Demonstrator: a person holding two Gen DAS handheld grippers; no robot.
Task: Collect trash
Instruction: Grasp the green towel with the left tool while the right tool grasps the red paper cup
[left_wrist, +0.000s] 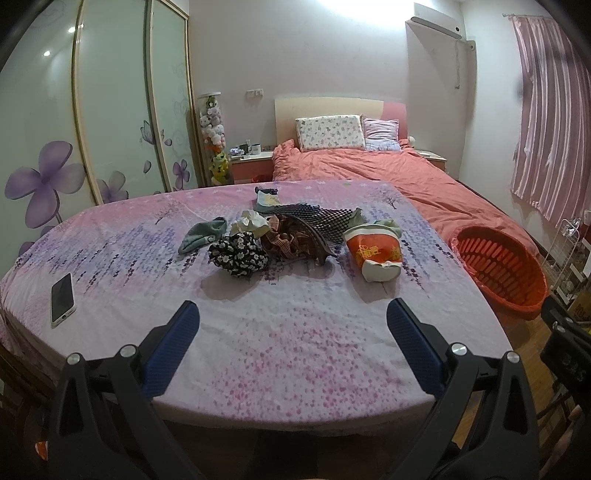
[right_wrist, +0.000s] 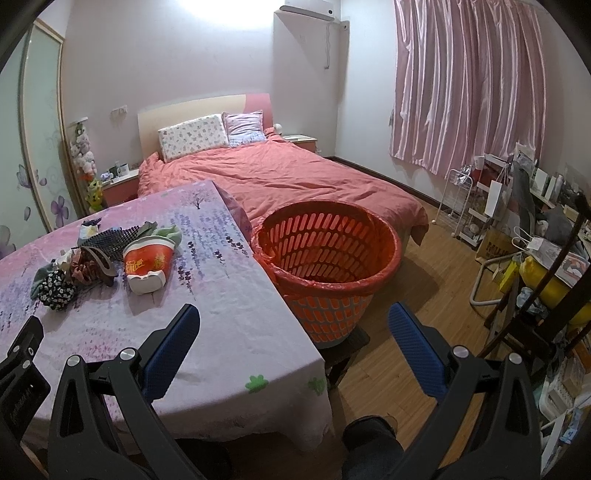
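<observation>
I see both feeds lit by a blown-out ceiling glare at the top edge, casting a pinkish tint. Soft shadows fall beneath the clutter on the table (left_wrist: 280, 332). Fisheye bending and dark vignetting crowd the corners.

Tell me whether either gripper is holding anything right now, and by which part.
Nothing is held. The left gripper and right gripper are both open and empty.

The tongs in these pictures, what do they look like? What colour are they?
Both look the same. The left tongs have two flat blue pads with a bumpy, dotted texture, fixed on chunky black plastic arms joined by round silver bolts. The right tongs match: blue textured pads, black frame, silver bolts. No cables or sleeves show.
</observation>
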